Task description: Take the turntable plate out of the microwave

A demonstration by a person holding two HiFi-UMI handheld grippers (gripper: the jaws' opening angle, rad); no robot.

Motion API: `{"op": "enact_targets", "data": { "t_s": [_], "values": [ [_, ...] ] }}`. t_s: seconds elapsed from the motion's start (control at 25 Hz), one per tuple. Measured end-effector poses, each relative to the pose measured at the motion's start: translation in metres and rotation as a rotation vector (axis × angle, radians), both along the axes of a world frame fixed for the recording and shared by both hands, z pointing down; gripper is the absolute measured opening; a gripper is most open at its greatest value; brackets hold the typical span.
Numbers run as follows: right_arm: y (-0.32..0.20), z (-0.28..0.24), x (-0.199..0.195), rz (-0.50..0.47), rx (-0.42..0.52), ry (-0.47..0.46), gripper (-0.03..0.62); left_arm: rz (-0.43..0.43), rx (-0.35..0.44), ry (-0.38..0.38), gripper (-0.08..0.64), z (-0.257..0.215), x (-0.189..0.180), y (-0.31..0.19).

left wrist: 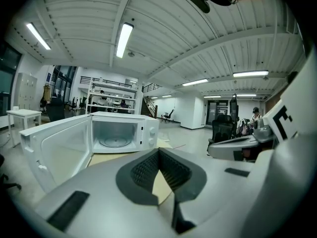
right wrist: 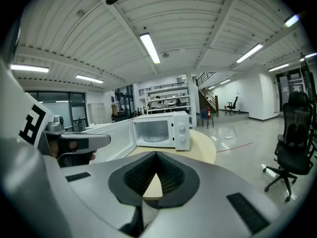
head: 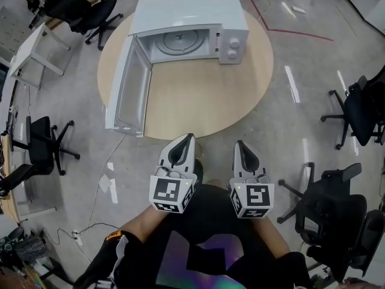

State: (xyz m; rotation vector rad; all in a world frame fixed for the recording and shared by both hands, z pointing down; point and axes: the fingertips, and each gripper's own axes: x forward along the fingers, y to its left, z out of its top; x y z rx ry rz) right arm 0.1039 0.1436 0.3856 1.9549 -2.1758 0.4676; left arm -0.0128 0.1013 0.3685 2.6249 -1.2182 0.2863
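Note:
A white microwave point(head: 192, 23) stands at the far side of a round wooden table point(head: 198, 101), its door point(head: 129, 89) swung wide open to the left. The clear glass turntable plate point(head: 178, 40) lies flat inside the cavity; it also shows in the left gripper view as the plate point(left wrist: 115, 143) and in the right gripper view as the plate point(right wrist: 153, 138). My left gripper point(head: 190, 136) and right gripper point(head: 239, 142) hover side by side just short of the table's near edge, well away from the microwave. Both point toward it, jaws shut and empty.
Black office chairs stand around: one at right point(head: 361, 110), one at lower right point(head: 337, 215), one at left point(head: 42, 146), another at top left point(head: 84, 8). A white desk point(head: 30, 50) is at far left. Cables point(head: 90, 221) trail on the floor.

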Motion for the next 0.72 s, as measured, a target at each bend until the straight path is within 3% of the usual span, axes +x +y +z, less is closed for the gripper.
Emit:
{"op": "enact_targets", "data": {
  "t_s": [0.36, 0.72],
  "values": [
    [-0.122, -0.003, -0.004, -0.026, -0.036, 0.049, 0.015, -0.026, 0.01, 0.033, 0.046, -0.007, -0.006, -0.118],
    [-0.23, -0.01, -0.031, -0.057, -0.045, 0.087, 0.015, -0.041, -0.027, 0.078, 0.046, -0.005, -0.031, -0.21]
  ]
}}
